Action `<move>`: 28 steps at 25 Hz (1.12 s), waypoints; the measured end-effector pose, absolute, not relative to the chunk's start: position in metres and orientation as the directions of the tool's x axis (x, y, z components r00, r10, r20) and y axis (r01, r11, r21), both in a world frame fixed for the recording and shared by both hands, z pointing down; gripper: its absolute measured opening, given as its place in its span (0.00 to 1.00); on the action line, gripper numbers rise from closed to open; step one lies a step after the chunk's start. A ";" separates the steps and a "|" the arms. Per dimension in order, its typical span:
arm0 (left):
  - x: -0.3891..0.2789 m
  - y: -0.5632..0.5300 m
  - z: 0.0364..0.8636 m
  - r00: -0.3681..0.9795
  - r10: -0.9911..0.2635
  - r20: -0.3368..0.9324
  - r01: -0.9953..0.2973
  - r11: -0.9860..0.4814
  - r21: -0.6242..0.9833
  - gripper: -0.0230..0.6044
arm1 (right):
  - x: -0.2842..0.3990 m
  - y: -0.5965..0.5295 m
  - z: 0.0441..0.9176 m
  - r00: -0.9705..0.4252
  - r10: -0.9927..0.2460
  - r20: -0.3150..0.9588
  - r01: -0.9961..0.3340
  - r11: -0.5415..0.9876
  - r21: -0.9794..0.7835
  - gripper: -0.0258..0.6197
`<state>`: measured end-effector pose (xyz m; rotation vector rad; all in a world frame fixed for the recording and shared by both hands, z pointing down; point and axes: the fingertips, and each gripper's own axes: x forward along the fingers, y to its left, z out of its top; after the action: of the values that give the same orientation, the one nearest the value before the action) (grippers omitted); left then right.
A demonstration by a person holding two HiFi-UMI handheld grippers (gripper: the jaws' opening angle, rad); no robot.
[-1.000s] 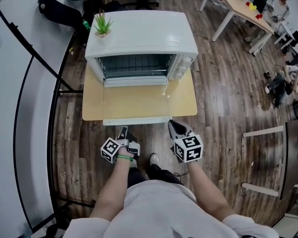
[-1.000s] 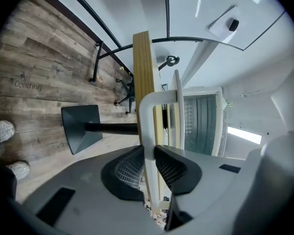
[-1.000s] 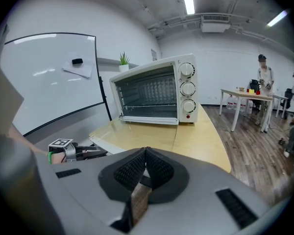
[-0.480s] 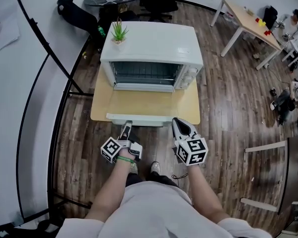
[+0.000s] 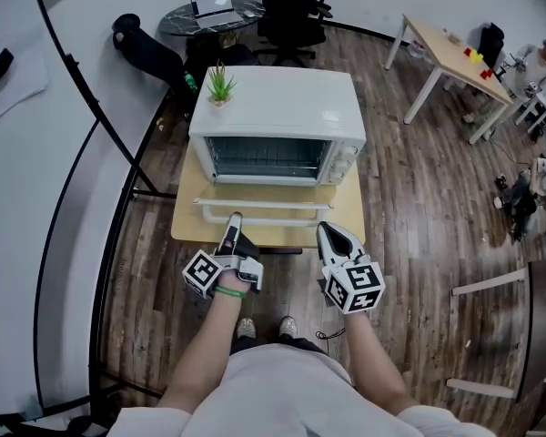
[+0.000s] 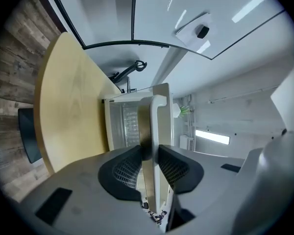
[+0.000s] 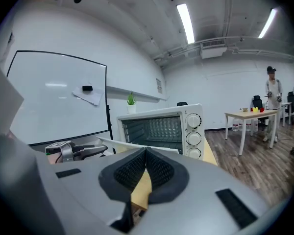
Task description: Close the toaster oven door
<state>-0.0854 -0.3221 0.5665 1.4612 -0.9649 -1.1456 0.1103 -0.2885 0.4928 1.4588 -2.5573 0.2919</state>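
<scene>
A white toaster oven (image 5: pixel 273 107) stands on a small wooden table (image 5: pixel 348 218). Its glass door (image 5: pixel 264 206) hangs partly raised, tilted up from the hinge, and the rack shows inside. My left gripper (image 5: pixel 232 232) is at the door's front edge, shut on the white door handle (image 6: pixel 157 112), which runs between its black pads (image 6: pixel 125 168). My right gripper (image 5: pixel 331 237) hovers off the table's front right, shut with nothing in it. In the right gripper view the oven (image 7: pixel 161 126) and its knobs lie ahead, with the door (image 7: pixel 130 145) angled up.
A small potted plant (image 5: pixel 220 84) sits on the oven's back left corner. A curved black rail (image 5: pixel 109 139) runs along the left. Behind are an office chair (image 5: pixel 291 7) and a round table with a laptop (image 5: pixel 214 7). A desk (image 5: pixel 450 48) and a person (image 5: pixel 539 60) are far right.
The door has swung up from lying flat to partly raised, with my left gripper moving forward on its handle. The right gripper has stayed beside it, shut.
</scene>
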 end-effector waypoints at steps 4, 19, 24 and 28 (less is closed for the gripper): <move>-0.089 -0.343 0.545 0.234 -0.958 -0.169 -0.028 -0.180 0.983 0.21 | 0.111 -0.294 0.484 -0.497 -0.836 0.231 -0.866 0.494 -0.078 0.04; -0.094 -0.420 0.493 0.234 -0.944 -0.232 -0.032 -0.246 0.969 0.21 | 0.127 -0.323 0.462 -0.443 -0.877 0.186 -0.896 0.441 -0.055 0.04; -0.092 -0.438 0.485 0.237 -0.940 -0.246 -0.012 -0.256 0.967 0.21 | 0.132 -0.336 0.458 -0.429 -0.886 0.175 -0.903 0.427 -0.051 0.04; -0.093 -0.446 0.484 0.240 -0.941 -0.237 -0.016 -0.248 0.969 0.21 | 0.130 -0.343 0.455 -0.428 -0.888 0.169 -0.903 0.427 -0.047 0.04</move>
<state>-0.0931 -0.4461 0.4836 1.5261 -0.9347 -1.1792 0.1302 -0.3433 0.4554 1.6094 -2.5519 0.1976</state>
